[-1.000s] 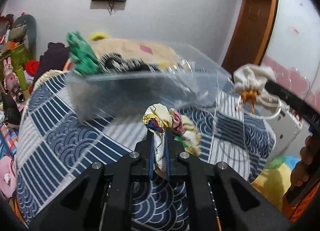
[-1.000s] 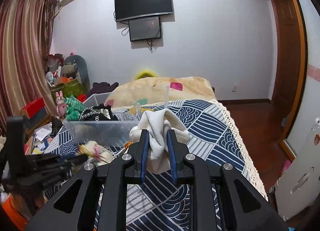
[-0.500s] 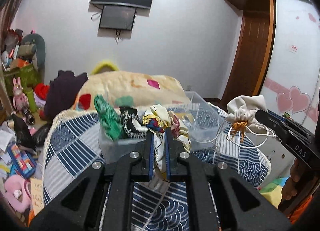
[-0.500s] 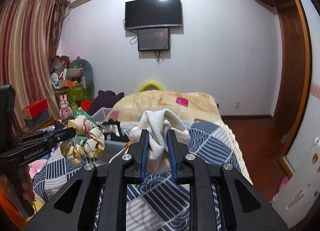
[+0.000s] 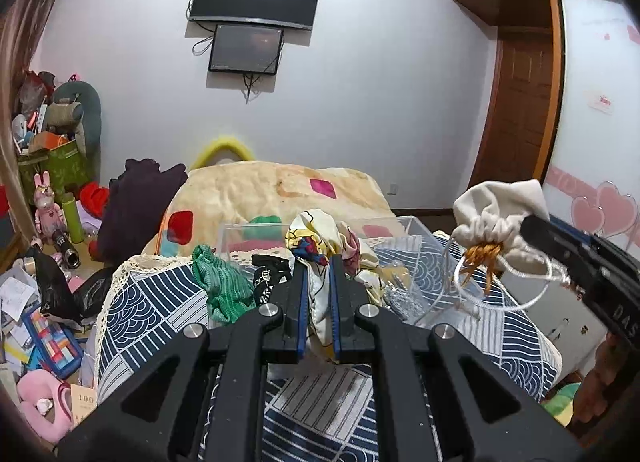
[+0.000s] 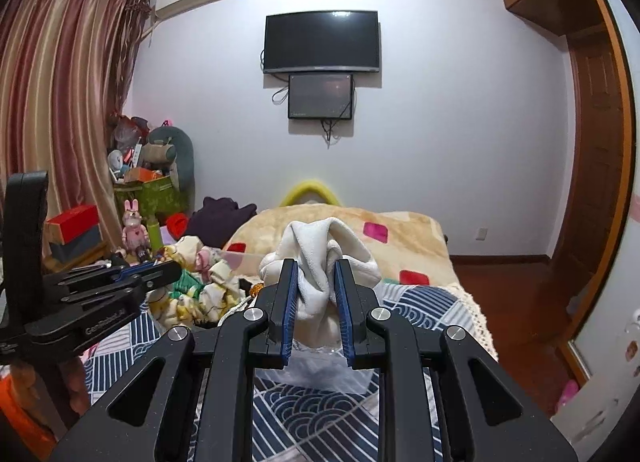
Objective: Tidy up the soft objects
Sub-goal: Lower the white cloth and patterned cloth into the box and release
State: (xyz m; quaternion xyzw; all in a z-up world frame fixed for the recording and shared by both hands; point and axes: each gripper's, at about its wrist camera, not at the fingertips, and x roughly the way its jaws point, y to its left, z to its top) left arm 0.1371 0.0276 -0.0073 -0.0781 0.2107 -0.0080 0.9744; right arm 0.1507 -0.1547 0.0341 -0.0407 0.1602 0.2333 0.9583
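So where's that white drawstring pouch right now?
The white pouch is pinched in the right gripper, held above the patterned bedspread, to the right of the clear bin.

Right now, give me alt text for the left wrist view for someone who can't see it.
The left gripper pinches a cartoon-print cloth above a clear plastic bin on a blue patterned bed, while the right gripper holds a white drawstring pouch alongside.

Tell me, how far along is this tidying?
Partway, it seems. A green knit piece and a black patterned piece already sit in the clear bin. The left gripper holds a printed cloth, the right gripper a white drawstring pouch; both still need placing.
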